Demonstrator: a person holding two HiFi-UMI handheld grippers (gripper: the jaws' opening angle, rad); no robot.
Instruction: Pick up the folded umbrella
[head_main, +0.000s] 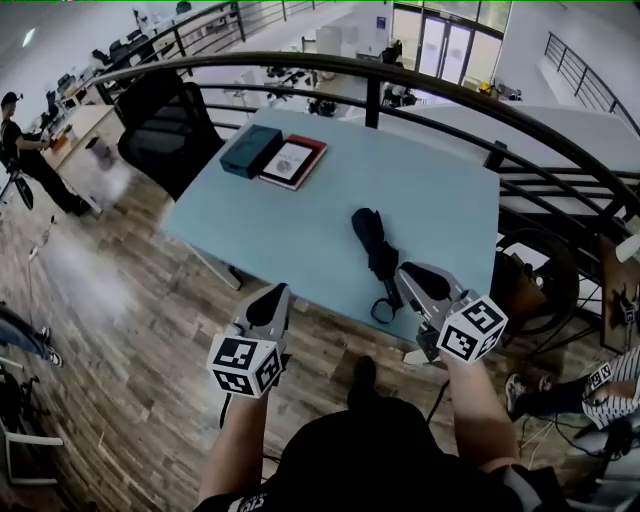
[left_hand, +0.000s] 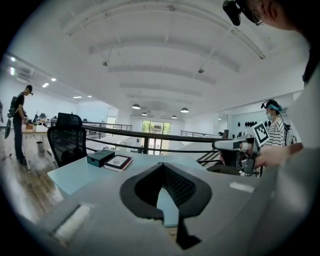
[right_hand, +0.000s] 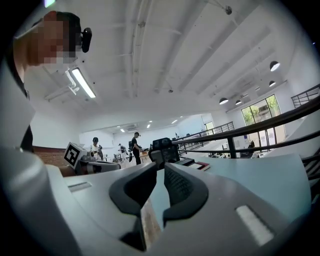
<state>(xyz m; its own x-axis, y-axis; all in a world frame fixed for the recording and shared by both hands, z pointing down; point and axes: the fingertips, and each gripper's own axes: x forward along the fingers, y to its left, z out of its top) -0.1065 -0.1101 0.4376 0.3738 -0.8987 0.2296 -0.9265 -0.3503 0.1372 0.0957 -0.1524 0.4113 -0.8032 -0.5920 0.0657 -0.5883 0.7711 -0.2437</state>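
Note:
The folded black umbrella lies on the light blue table, its strap loop near the front edge. My right gripper hovers at that front edge, just right of the loop, shut and empty. My left gripper is at the front edge further left, well apart from the umbrella, shut with nothing in it. In the left gripper view the jaw tips meet over the tabletop. In the right gripper view the tips stand almost together. Neither gripper view shows the umbrella.
A teal box and a red-edged book lie at the table's far left. A black office chair stands left of the table. A curved dark railing runs behind and to the right. People stand around the room's edges.

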